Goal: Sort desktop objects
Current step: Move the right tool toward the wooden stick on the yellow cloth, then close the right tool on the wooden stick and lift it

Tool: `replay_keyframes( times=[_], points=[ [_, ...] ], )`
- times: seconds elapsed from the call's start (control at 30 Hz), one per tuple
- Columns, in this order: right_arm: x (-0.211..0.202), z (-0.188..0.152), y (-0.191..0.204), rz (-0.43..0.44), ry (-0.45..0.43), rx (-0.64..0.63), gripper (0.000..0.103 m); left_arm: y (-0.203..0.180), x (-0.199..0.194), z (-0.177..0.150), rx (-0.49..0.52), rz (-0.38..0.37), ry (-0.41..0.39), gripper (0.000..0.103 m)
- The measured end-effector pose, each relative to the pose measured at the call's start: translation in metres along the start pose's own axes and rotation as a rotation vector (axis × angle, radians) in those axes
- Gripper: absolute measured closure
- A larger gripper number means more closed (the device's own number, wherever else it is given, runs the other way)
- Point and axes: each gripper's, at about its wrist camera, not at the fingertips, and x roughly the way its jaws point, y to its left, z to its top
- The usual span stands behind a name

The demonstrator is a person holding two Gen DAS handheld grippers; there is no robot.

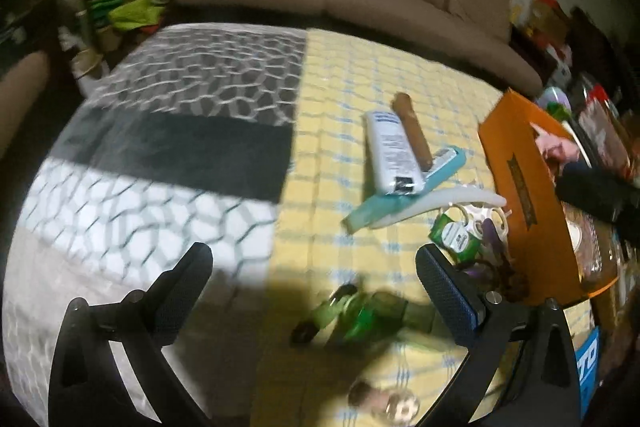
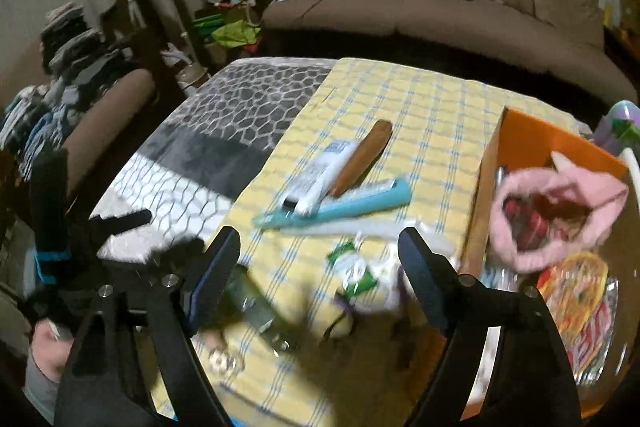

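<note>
Both grippers hang over the near edge of the worktop (image 2: 432, 99), tilted down, nothing held. Left gripper (image 1: 314, 281) jaws at full spread, empty. Right gripper (image 2: 320, 259) jaws wide too, a bit less, empty.

Likely next pick, as a guess: the green bottle (image 1: 360, 315), lying flat on the yellow check cloth near the worktop's near edge. In the left wrist view it sits between and just below the fingertips, closer to the right-side finger, long axis running roughly across the gap, dark cap end toward the left. In the right wrist view the same bottle (image 2: 256, 303) lies just beside the left-side finger, angled diagonally. Left gripper looks nearer and better lined up; its jaws would need a wrist roll to close across the bottle's short side.

Bottle: translucent green, glossy, blurred, so the label is unreadable. Should roll easily.

Further in: white tube (image 1: 394, 155), brown stick (image 1: 412, 129) resting against it, teal flat piece (image 1: 404, 191) beneath them. Orange box (image 1: 524, 187) sits at the worktop's right edge, already holding items, probably the sort target.
</note>
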Motion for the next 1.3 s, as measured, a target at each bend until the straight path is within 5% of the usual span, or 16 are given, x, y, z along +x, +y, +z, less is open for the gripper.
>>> replay_keyframes(
  times=[0.37, 0.5, 0.63, 0.77, 0.83, 1.07, 1.13, 1.2, 1.3],
  points=[
    [0.127, 0.081, -0.052, -0.003, 0.161, 0.204, 0.024, -0.021, 0.040, 0.024, 0.063, -0.039, 0.042, 0.000],
    [0.173, 0.082, -0.074, -0.023, 0.221, 0.286, 0.048, -0.025, 0.045, 0.022, 0.068, -0.040, 0.052, 0.000],
    [0.201, 0.074, -0.079, 0.015, 0.262, 0.319, 0.060, -0.031, 0.045, 0.023, 0.079, -0.042, 0.050, 0.000],
    [0.205, 0.068, -0.075, 0.046, 0.252, 0.344, 0.059, -0.033, 0.044, 0.025, 0.073, -0.054, 0.045, 0.000],
    [0.202, 0.065, -0.076, 0.039, 0.247, 0.348, 0.071, -0.035, 0.044, 0.024, 0.079, -0.044, 0.047, 0.000],
    [0.180, 0.060, -0.083, 0.158, 0.234, 0.383, 0.078, -0.035, 0.037, 0.027, 0.066, -0.063, 0.027, 0.000],
    [0.164, 0.058, -0.079, 0.227, 0.223, 0.372, 0.094, -0.037, 0.035, 0.028, 0.064, -0.078, 0.021, 0.000],
    [0.150, 0.056, -0.071, 0.257, 0.231, 0.341, 0.095, -0.041, 0.035, 0.027, 0.065, -0.097, 0.023, 0.000],
    [0.136, 0.054, -0.053, 0.164, 0.282, 0.220, 0.092, -0.047, 0.040, 0.022, 0.071, -0.104, 0.043, 0.000]
  ],
)
